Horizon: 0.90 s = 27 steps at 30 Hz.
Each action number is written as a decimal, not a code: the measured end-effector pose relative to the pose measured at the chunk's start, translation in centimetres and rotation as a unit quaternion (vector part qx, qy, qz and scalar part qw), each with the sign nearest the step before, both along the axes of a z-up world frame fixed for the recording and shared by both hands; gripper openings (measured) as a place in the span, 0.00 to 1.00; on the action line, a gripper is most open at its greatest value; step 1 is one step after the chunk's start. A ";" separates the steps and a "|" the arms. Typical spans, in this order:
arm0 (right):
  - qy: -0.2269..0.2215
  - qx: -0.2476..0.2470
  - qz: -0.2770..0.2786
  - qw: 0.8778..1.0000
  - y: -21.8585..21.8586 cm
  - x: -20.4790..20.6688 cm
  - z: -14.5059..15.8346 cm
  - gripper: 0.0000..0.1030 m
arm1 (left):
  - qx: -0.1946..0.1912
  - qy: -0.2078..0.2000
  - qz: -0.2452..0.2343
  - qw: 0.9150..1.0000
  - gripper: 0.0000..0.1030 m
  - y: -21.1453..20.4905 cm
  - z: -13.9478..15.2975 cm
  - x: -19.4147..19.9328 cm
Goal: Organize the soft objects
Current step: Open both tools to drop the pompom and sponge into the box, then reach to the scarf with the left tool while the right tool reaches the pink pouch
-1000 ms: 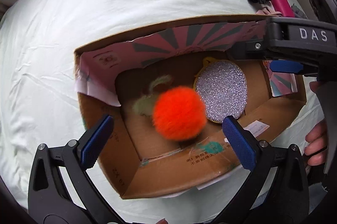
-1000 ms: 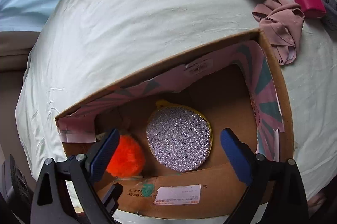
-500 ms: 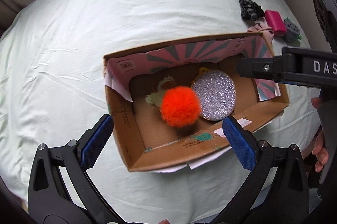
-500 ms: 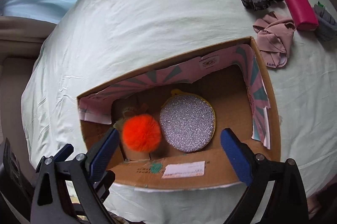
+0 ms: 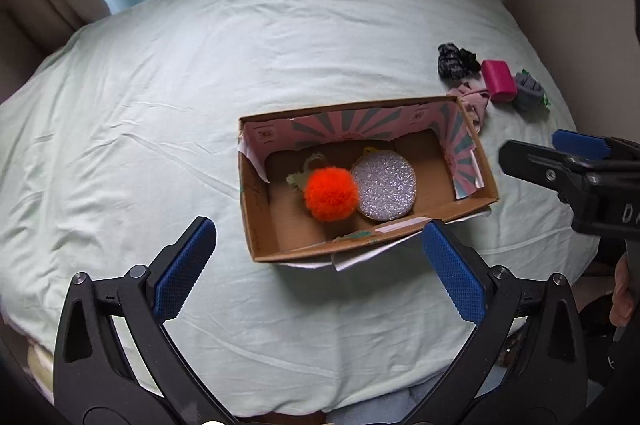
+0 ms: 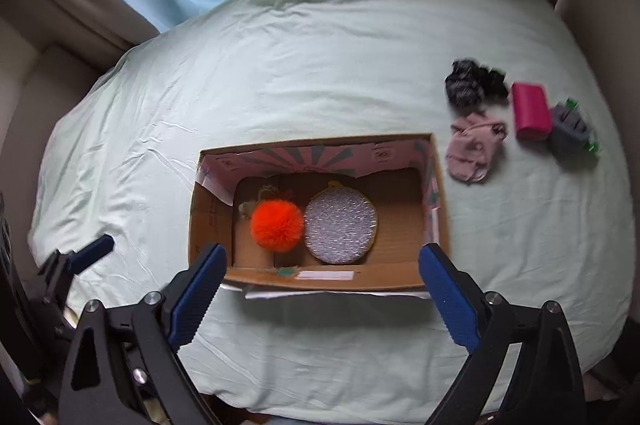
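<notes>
Left gripper [image 5: 318,239] is hanging over the pale green bed sheet [image 5: 160,113] with its blue-padded fingers [image 5: 184,267] spread wide and nothing between them. Right gripper [image 6: 320,265] is likewise gaping and empty, framing the near wall of the open brown cardboard box with pink patterned lining [image 6: 208,217].

Inside the box, left to right: a fluffy orange pom-pom [image 6: 277,225] is lying against a round silver glitter pouch with yellow trim [image 6: 341,225]; a pale green item is peeking out behind the pom-pom, too hidden to identify.

Judged step: fetching the next soft item from the cluster at the right of the frame, namely the black patterned fabric bundle [image 6: 472,85], crumpled dusty-pink cloth [image 6: 472,149], magenta rectangular pouch [image 6: 530,111] and grey fabric piece with green bits [image 6: 572,129]. The right gripper is the nearer one; the pink cloth, lying just beside the box wall, looks the easiest pick. Advice: come down with fingers straddling a raised fold and pinch cloth only, not the sheet.

View differences: the right wrist view is showing the whole cluster separated, though blurred; in the left wrist view the box corner is hiding part of the pink cloth. The left view alone is showing a person's hand [image 5: 624,293] at lower right.
</notes>
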State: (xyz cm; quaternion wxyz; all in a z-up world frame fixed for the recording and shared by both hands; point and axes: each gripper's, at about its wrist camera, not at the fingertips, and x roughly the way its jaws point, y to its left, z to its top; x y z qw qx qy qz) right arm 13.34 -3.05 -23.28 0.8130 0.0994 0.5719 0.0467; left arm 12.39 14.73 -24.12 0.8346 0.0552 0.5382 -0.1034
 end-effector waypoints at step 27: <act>-0.179 -0.060 -0.046 0.981 -17.2 -11.0 12.1 0.93 | -0.030 -0.111 0.032 0.993 1.00 -13.9 10.9 -6.6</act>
